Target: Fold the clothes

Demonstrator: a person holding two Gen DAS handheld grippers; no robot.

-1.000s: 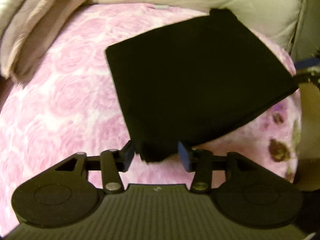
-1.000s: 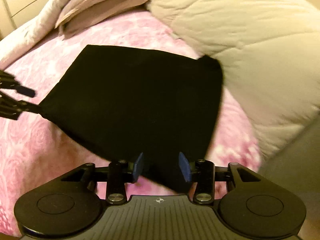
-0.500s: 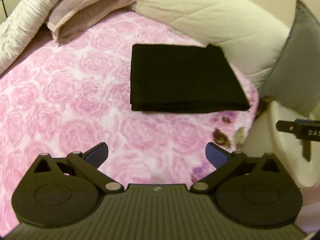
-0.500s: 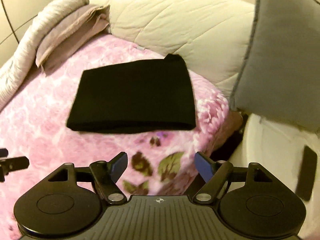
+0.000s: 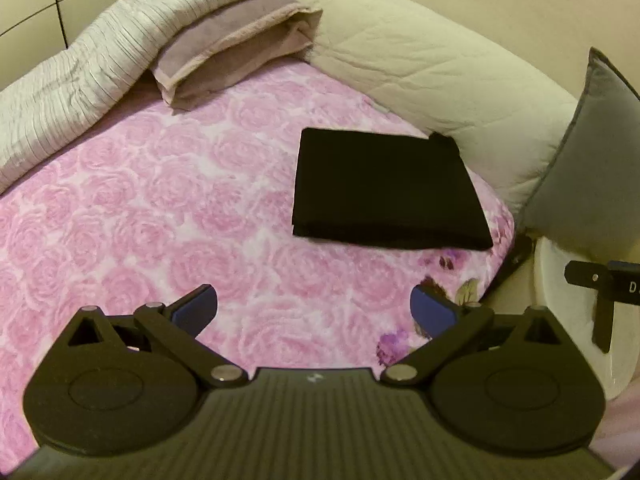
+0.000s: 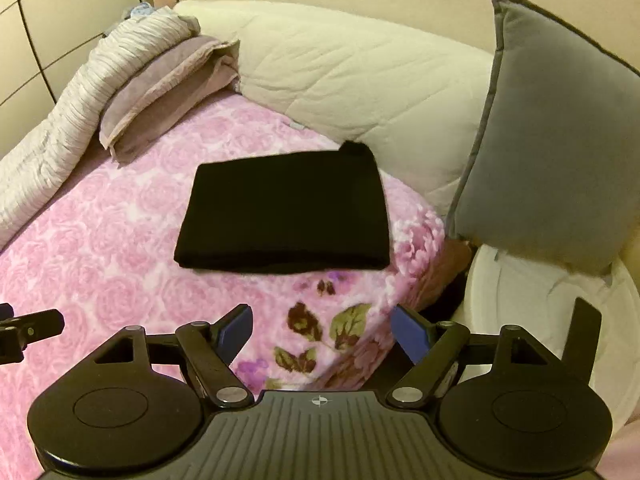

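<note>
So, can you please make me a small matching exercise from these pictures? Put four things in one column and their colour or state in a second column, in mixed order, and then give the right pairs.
Things:
1. folded garment
2. bedspread
3. upright cushion
4. left hand-held gripper

Colour or state:
A. grey
B. open, with nothing between its fingers
C. black, lying flat
D. pink, with a rose pattern

Right pairs: 1-C, 2-D, 3-A, 4-B
</note>
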